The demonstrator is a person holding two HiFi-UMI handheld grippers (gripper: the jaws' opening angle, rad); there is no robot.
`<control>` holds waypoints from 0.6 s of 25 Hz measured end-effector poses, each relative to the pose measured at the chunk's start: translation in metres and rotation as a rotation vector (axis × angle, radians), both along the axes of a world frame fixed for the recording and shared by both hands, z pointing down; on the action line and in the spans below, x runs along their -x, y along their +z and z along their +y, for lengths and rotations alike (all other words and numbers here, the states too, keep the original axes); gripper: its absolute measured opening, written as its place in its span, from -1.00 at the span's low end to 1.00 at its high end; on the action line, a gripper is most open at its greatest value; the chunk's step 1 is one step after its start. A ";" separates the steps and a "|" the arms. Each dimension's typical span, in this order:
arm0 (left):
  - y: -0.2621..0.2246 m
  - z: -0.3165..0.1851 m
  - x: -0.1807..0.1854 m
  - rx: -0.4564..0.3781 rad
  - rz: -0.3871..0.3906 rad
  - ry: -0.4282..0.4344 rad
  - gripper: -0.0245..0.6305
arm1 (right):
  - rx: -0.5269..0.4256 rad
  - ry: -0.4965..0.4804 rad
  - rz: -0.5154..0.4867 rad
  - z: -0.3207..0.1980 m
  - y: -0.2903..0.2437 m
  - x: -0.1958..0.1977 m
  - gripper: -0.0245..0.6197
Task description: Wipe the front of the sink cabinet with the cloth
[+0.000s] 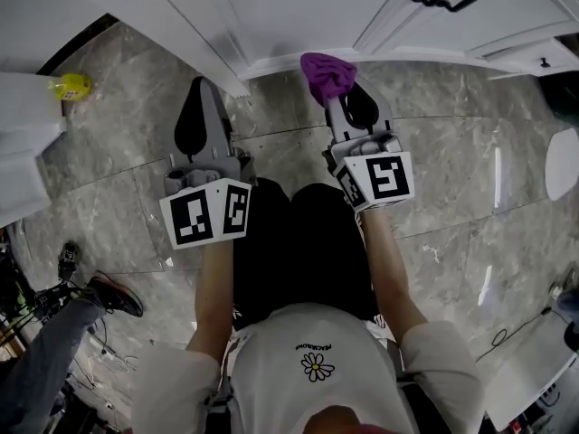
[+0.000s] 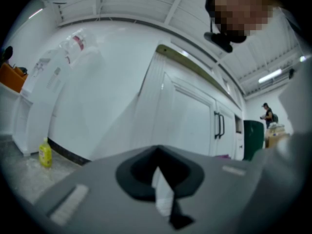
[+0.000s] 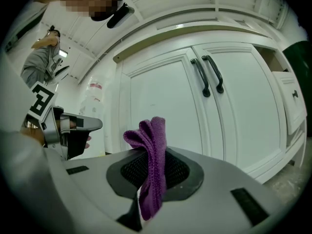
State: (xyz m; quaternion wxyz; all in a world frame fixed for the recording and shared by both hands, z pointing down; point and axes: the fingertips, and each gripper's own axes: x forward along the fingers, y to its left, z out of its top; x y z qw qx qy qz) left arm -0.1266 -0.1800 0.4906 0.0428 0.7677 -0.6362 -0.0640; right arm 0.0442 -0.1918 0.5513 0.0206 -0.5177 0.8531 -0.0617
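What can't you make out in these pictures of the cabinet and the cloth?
- Sink: not shown. The head view's top edge cuts off the cabinet.
- Contact: I cannot tell whether the purple cloth, held in the right gripper, touches the cabinet. The head view looks steeply down, and the right gripper view shows no gap.
- Yellow bottle: its label is too small in the head view.
- Dirt on the doors: too blurred to tell.
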 end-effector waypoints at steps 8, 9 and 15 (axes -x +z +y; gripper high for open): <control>-0.139 0.011 -0.014 -0.009 -0.023 0.021 -0.91 | 0.041 0.018 -0.026 0.023 -0.146 -0.006 -0.78; -0.162 0.013 -0.014 -0.003 -0.019 0.018 -0.91 | 0.039 0.019 -0.028 0.026 -0.172 -0.007 -0.78; -0.334 0.017 -0.016 -0.001 -0.008 0.023 -0.91 | 0.029 0.024 0.006 0.030 -0.344 -0.015 -0.79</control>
